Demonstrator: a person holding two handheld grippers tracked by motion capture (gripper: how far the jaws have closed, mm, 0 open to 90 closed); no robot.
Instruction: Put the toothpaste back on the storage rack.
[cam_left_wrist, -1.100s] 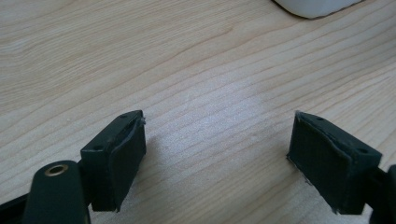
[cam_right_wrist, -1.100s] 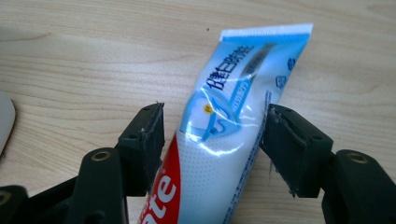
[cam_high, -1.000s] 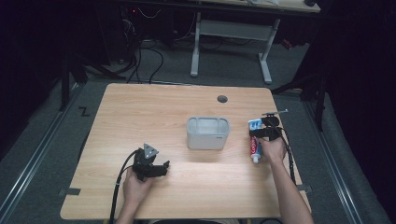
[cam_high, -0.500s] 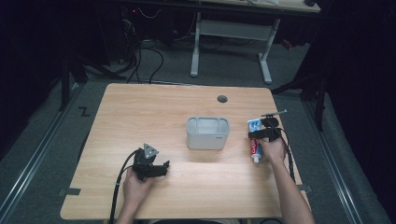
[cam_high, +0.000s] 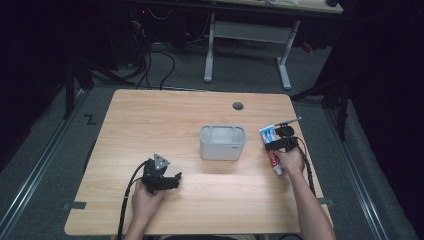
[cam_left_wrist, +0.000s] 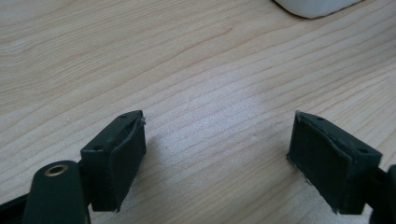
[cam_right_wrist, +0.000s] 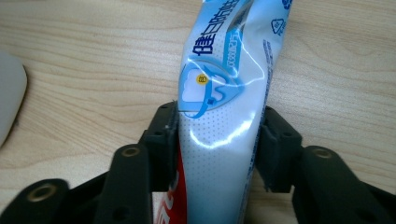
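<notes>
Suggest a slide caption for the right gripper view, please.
Right gripper closes both pads on a toothpaste tube lying on the wooden table.

Lab: bare desks (cam_high: 200, 130), floor cables (cam_high: 165, 65)

A white, blue and red plastic toothpaste tube (cam_right_wrist: 224, 116) lies on the light wood-grain desk (cam_high: 150, 125); a pale grey rectangular box (cam_high: 223, 142).
</notes>
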